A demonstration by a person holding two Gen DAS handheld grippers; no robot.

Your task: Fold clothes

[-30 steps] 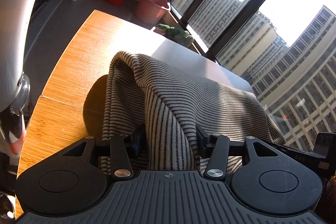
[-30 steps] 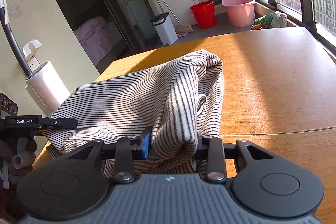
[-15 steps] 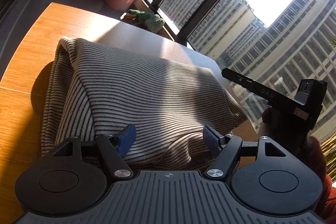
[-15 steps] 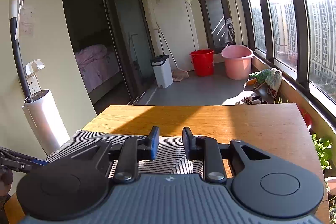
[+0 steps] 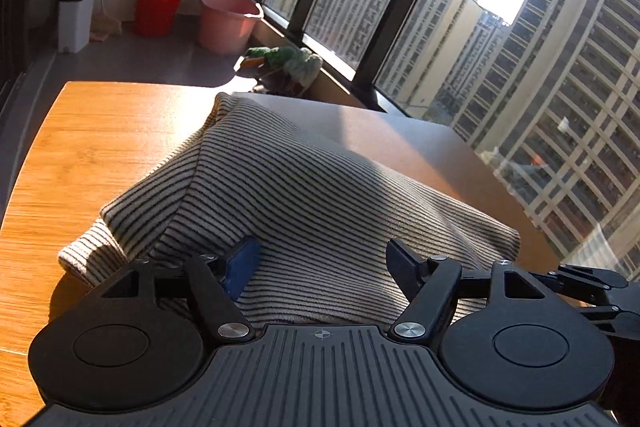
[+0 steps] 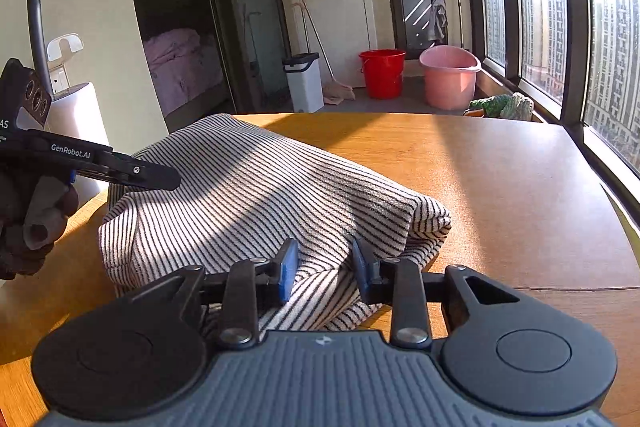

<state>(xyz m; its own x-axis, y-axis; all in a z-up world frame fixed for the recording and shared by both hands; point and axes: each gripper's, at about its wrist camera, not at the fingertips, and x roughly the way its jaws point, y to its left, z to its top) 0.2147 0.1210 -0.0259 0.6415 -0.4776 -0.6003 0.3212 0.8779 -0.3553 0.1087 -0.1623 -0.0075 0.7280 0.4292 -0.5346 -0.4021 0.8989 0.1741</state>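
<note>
A beige garment with thin dark stripes lies folded in a soft heap on the wooden table. My left gripper hovers low over its near edge, jaws wide and still opening, with cloth under the gap and neither pad pressing on it. In the right wrist view the same garment fills the middle. My right gripper is at its near hem with jaws opening. A loose fold lies between the blue pads, ungripped. The left gripper, held by a gloved hand, reaches over the garment's left side.
Windows run close along the table's right edge. Beyond the far edge stand a red bucket, a pink basin and a white bin. A green cloth lies on the sill. A white cylinder stands left of the table.
Both grippers have let go of the striped garment, which has sunk from a raised bunch into a flatter heap. The left jaws spread wide; the right gripper rose clear, then came back to the hem.
</note>
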